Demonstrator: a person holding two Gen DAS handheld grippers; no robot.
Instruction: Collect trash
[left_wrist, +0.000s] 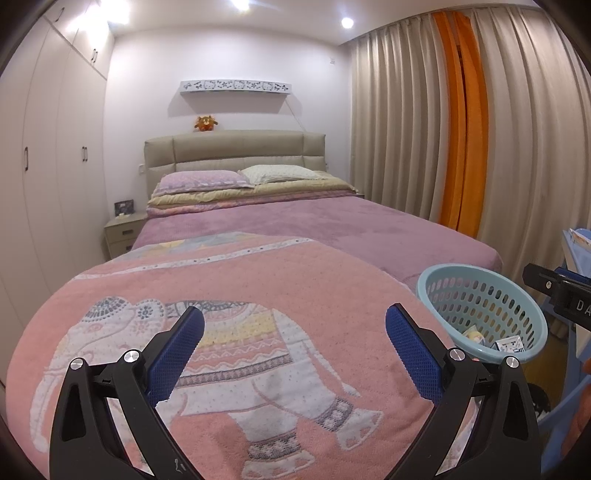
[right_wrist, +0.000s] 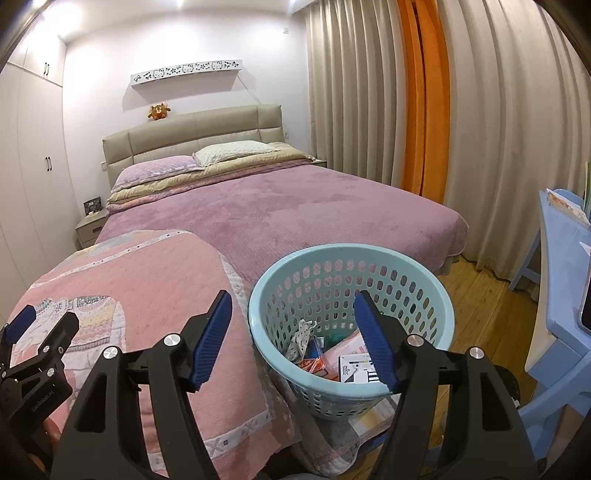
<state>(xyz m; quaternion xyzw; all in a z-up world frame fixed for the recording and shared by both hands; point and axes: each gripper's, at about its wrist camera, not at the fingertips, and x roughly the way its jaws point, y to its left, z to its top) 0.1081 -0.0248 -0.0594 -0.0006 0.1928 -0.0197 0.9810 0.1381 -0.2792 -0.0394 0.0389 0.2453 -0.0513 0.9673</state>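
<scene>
A light blue perforated basket (right_wrist: 351, 280) stands at the foot of the bed, also in the left wrist view (left_wrist: 484, 306). It holds trash (right_wrist: 332, 358): wrappers, a crumpled cloth piece and a white printed box. My right gripper (right_wrist: 295, 325) is open and empty, hovering over the basket's near rim. My left gripper (left_wrist: 295, 328) is open and empty above the pink elephant blanket (left_wrist: 229, 332). The left gripper also shows at the left edge of the right wrist view (right_wrist: 22, 321).
The bed (right_wrist: 277, 210) has a purple cover and pillows at the headboard. Wardrobes (left_wrist: 48, 155) line the left wall, with a nightstand (left_wrist: 122, 232) beside them. Beige and orange curtains (right_wrist: 424, 110) hang on the right. A blue desk (right_wrist: 561, 258) stands at far right on the wooden floor.
</scene>
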